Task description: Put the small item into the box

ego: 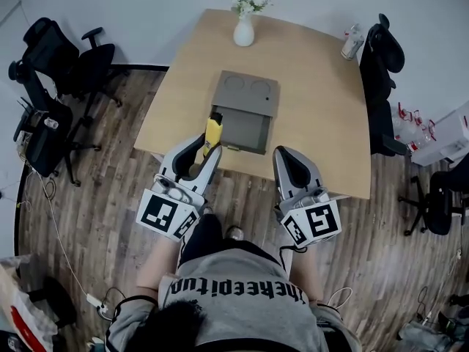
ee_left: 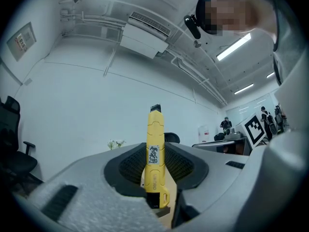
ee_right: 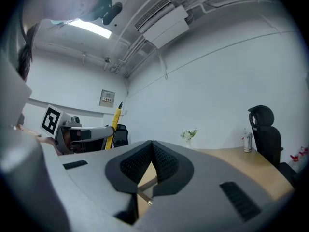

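A yellow utility knife (ego: 212, 133) stands upright between the jaws of my left gripper (ego: 207, 151), which is shut on it near the table's front edge. In the left gripper view the knife (ee_left: 155, 149) rises from the dark pads with its black tip up. An open grey box (ego: 246, 128) sits on the wooden table (ego: 322, 108) just beyond the knife, with its lid (ego: 248, 92) folded back. My right gripper (ego: 283, 155) hovers at the box's front right corner. Its pads (ee_right: 164, 161) meet at the tip, with nothing between them. The knife (ee_right: 116, 124) also shows at the left of the right gripper view.
A white vase with flowers (ego: 244, 26) stands at the table's far edge and a bottle (ego: 352, 44) at its far right corner. Black office chairs (ego: 73, 64) stand to the left and another chair (ego: 385, 57) to the right. The floor is wood planks.
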`<state>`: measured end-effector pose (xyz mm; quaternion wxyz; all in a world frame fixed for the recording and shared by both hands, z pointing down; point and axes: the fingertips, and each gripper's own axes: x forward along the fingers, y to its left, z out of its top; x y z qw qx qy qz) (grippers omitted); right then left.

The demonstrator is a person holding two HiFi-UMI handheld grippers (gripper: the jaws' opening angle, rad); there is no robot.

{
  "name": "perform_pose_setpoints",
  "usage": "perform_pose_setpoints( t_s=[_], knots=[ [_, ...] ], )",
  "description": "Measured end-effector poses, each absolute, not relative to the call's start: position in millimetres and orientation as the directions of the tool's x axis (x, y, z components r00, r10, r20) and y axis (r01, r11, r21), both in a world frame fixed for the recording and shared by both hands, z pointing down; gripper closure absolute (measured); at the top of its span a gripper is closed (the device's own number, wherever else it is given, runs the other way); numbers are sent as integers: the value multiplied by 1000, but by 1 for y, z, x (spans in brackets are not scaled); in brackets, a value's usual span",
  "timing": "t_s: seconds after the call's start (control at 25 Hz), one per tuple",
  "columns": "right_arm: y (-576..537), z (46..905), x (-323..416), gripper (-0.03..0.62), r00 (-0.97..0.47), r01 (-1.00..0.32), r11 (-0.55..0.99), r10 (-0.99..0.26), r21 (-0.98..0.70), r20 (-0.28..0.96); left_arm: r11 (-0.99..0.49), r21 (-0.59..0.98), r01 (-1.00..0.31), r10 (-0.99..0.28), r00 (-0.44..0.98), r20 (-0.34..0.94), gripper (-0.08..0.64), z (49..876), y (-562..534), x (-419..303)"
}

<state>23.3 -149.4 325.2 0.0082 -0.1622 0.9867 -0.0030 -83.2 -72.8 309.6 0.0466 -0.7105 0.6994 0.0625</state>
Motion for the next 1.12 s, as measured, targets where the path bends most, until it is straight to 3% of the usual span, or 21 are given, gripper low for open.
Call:
perform_pose_setpoints(
  t_s=[0.52, 1.12],
  knots=[
    [-188, 329, -8, 586, -919, -393, 919, -393, -34, -3, -100, 15, -995, -989, 97, -111, 434, 318, -122, -120],
    [-237, 337, -39, 586, -838, -546, 836, -546, -59, 13, -292, 0, -957, -956, 291, -42, 434, 337, -195, -155]
  ],
)
